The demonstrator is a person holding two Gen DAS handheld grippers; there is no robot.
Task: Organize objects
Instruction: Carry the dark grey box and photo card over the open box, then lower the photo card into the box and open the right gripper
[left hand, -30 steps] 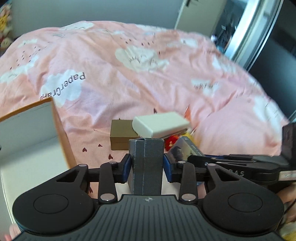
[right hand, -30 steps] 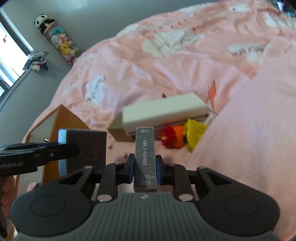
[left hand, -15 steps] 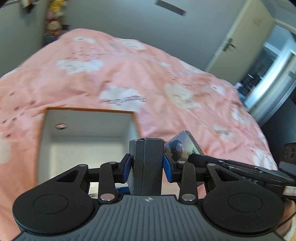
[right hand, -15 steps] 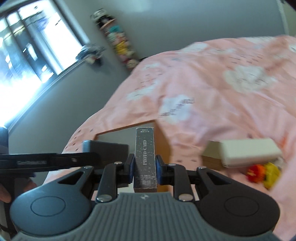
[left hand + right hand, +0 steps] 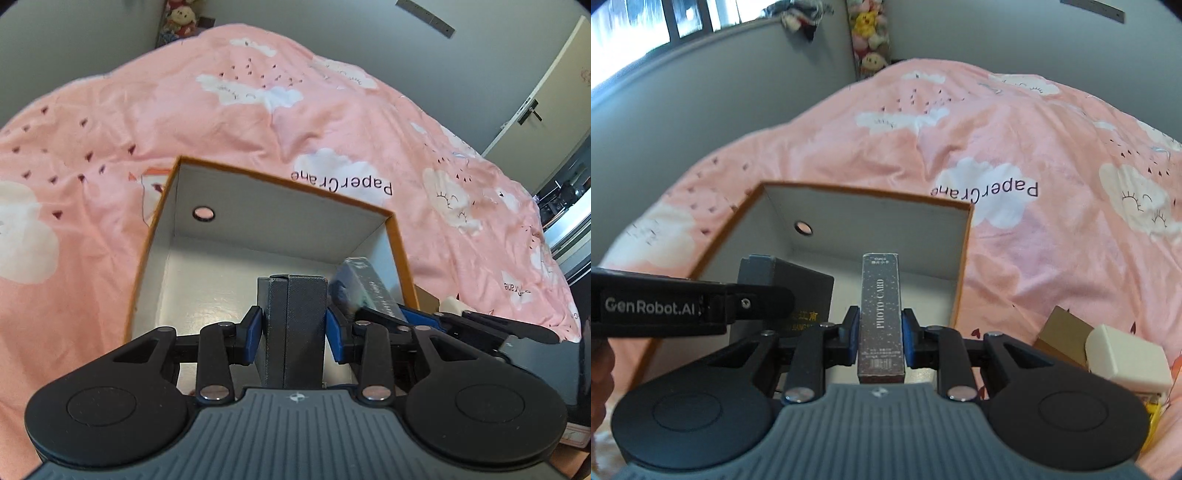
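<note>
An open orange box with a white inside (image 5: 207, 258) lies on the pink bedspread; it also shows in the right wrist view (image 5: 871, 218). My left gripper (image 5: 293, 328) is shut on a dark grey box (image 5: 295, 317) and holds it over the orange box's near part. My right gripper (image 5: 879, 332) is shut on a dark "PHOTO CARD" box (image 5: 881, 310), also over the orange box, just right of the left gripper. The grey box shows in the right wrist view (image 5: 798, 291), and the card box in the left wrist view (image 5: 365, 284).
A brown cardboard box (image 5: 1063, 336) and a cream box (image 5: 1126, 358) lie on the bedspread right of the orange box. A yellow item (image 5: 1154, 410) sits below them. Plush toys (image 5: 868, 33) hang in the wall corner. A door (image 5: 546, 92) is at the right.
Both grippers have swung left, from the pile of small boxes to above the open orange box, each still holding its box.
</note>
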